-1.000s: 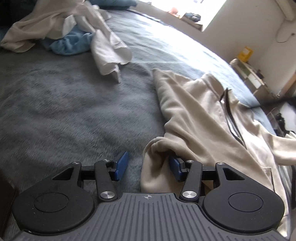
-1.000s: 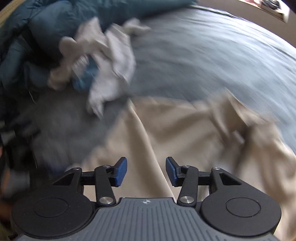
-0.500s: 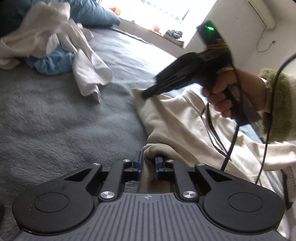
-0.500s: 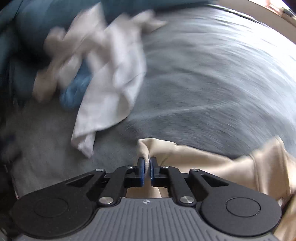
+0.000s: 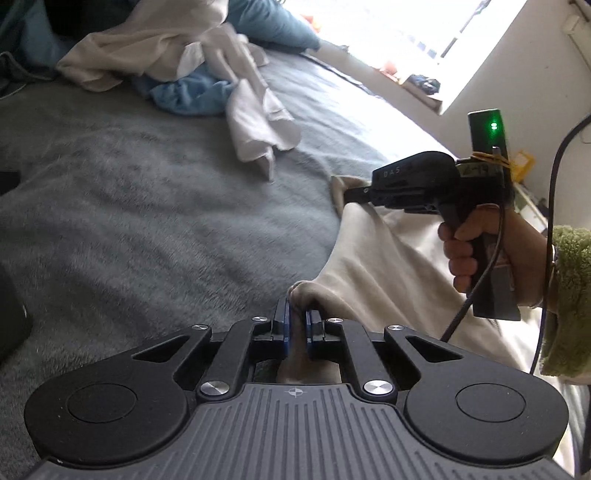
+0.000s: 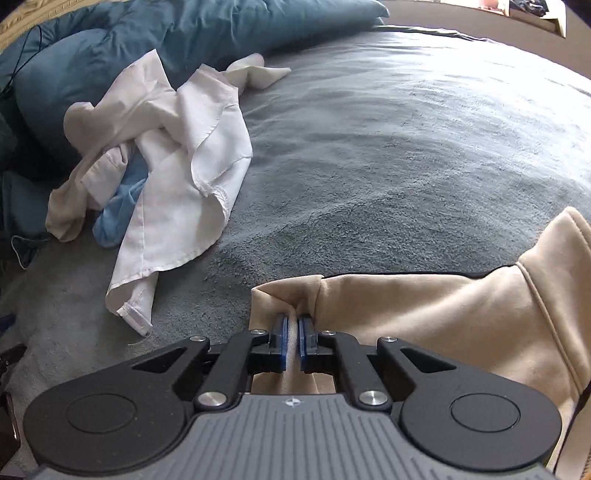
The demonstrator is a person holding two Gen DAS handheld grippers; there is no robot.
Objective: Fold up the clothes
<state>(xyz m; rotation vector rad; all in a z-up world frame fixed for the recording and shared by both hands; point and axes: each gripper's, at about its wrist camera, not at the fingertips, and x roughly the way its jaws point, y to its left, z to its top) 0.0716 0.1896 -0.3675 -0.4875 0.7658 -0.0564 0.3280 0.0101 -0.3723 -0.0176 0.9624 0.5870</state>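
A beige zip jacket [image 5: 376,258] lies on the grey blanket [image 5: 147,206]. My left gripper [image 5: 297,317] is shut on a bunched corner of it at the near edge. My right gripper [image 6: 291,328] is shut on another corner of the same jacket [image 6: 424,317], which spreads to the right in the right wrist view. In the left wrist view the right gripper [image 5: 351,192] shows held in a hand, pinching the jacket's far corner. The cloth hangs taut between the two grips.
A heap of white cloth [image 6: 177,177] over a blue garment [image 6: 118,210] lies on the grey blanket [image 6: 369,147] to the left; the heap also shows in the left wrist view [image 5: 207,66]. A teal duvet [image 6: 147,37] lies behind. A bright window [image 5: 388,33] is at the far side.
Both grippers went from open to shut on corners of the beige jacket. The right gripper came into the left wrist view and the jacket edge is now lifted between them.
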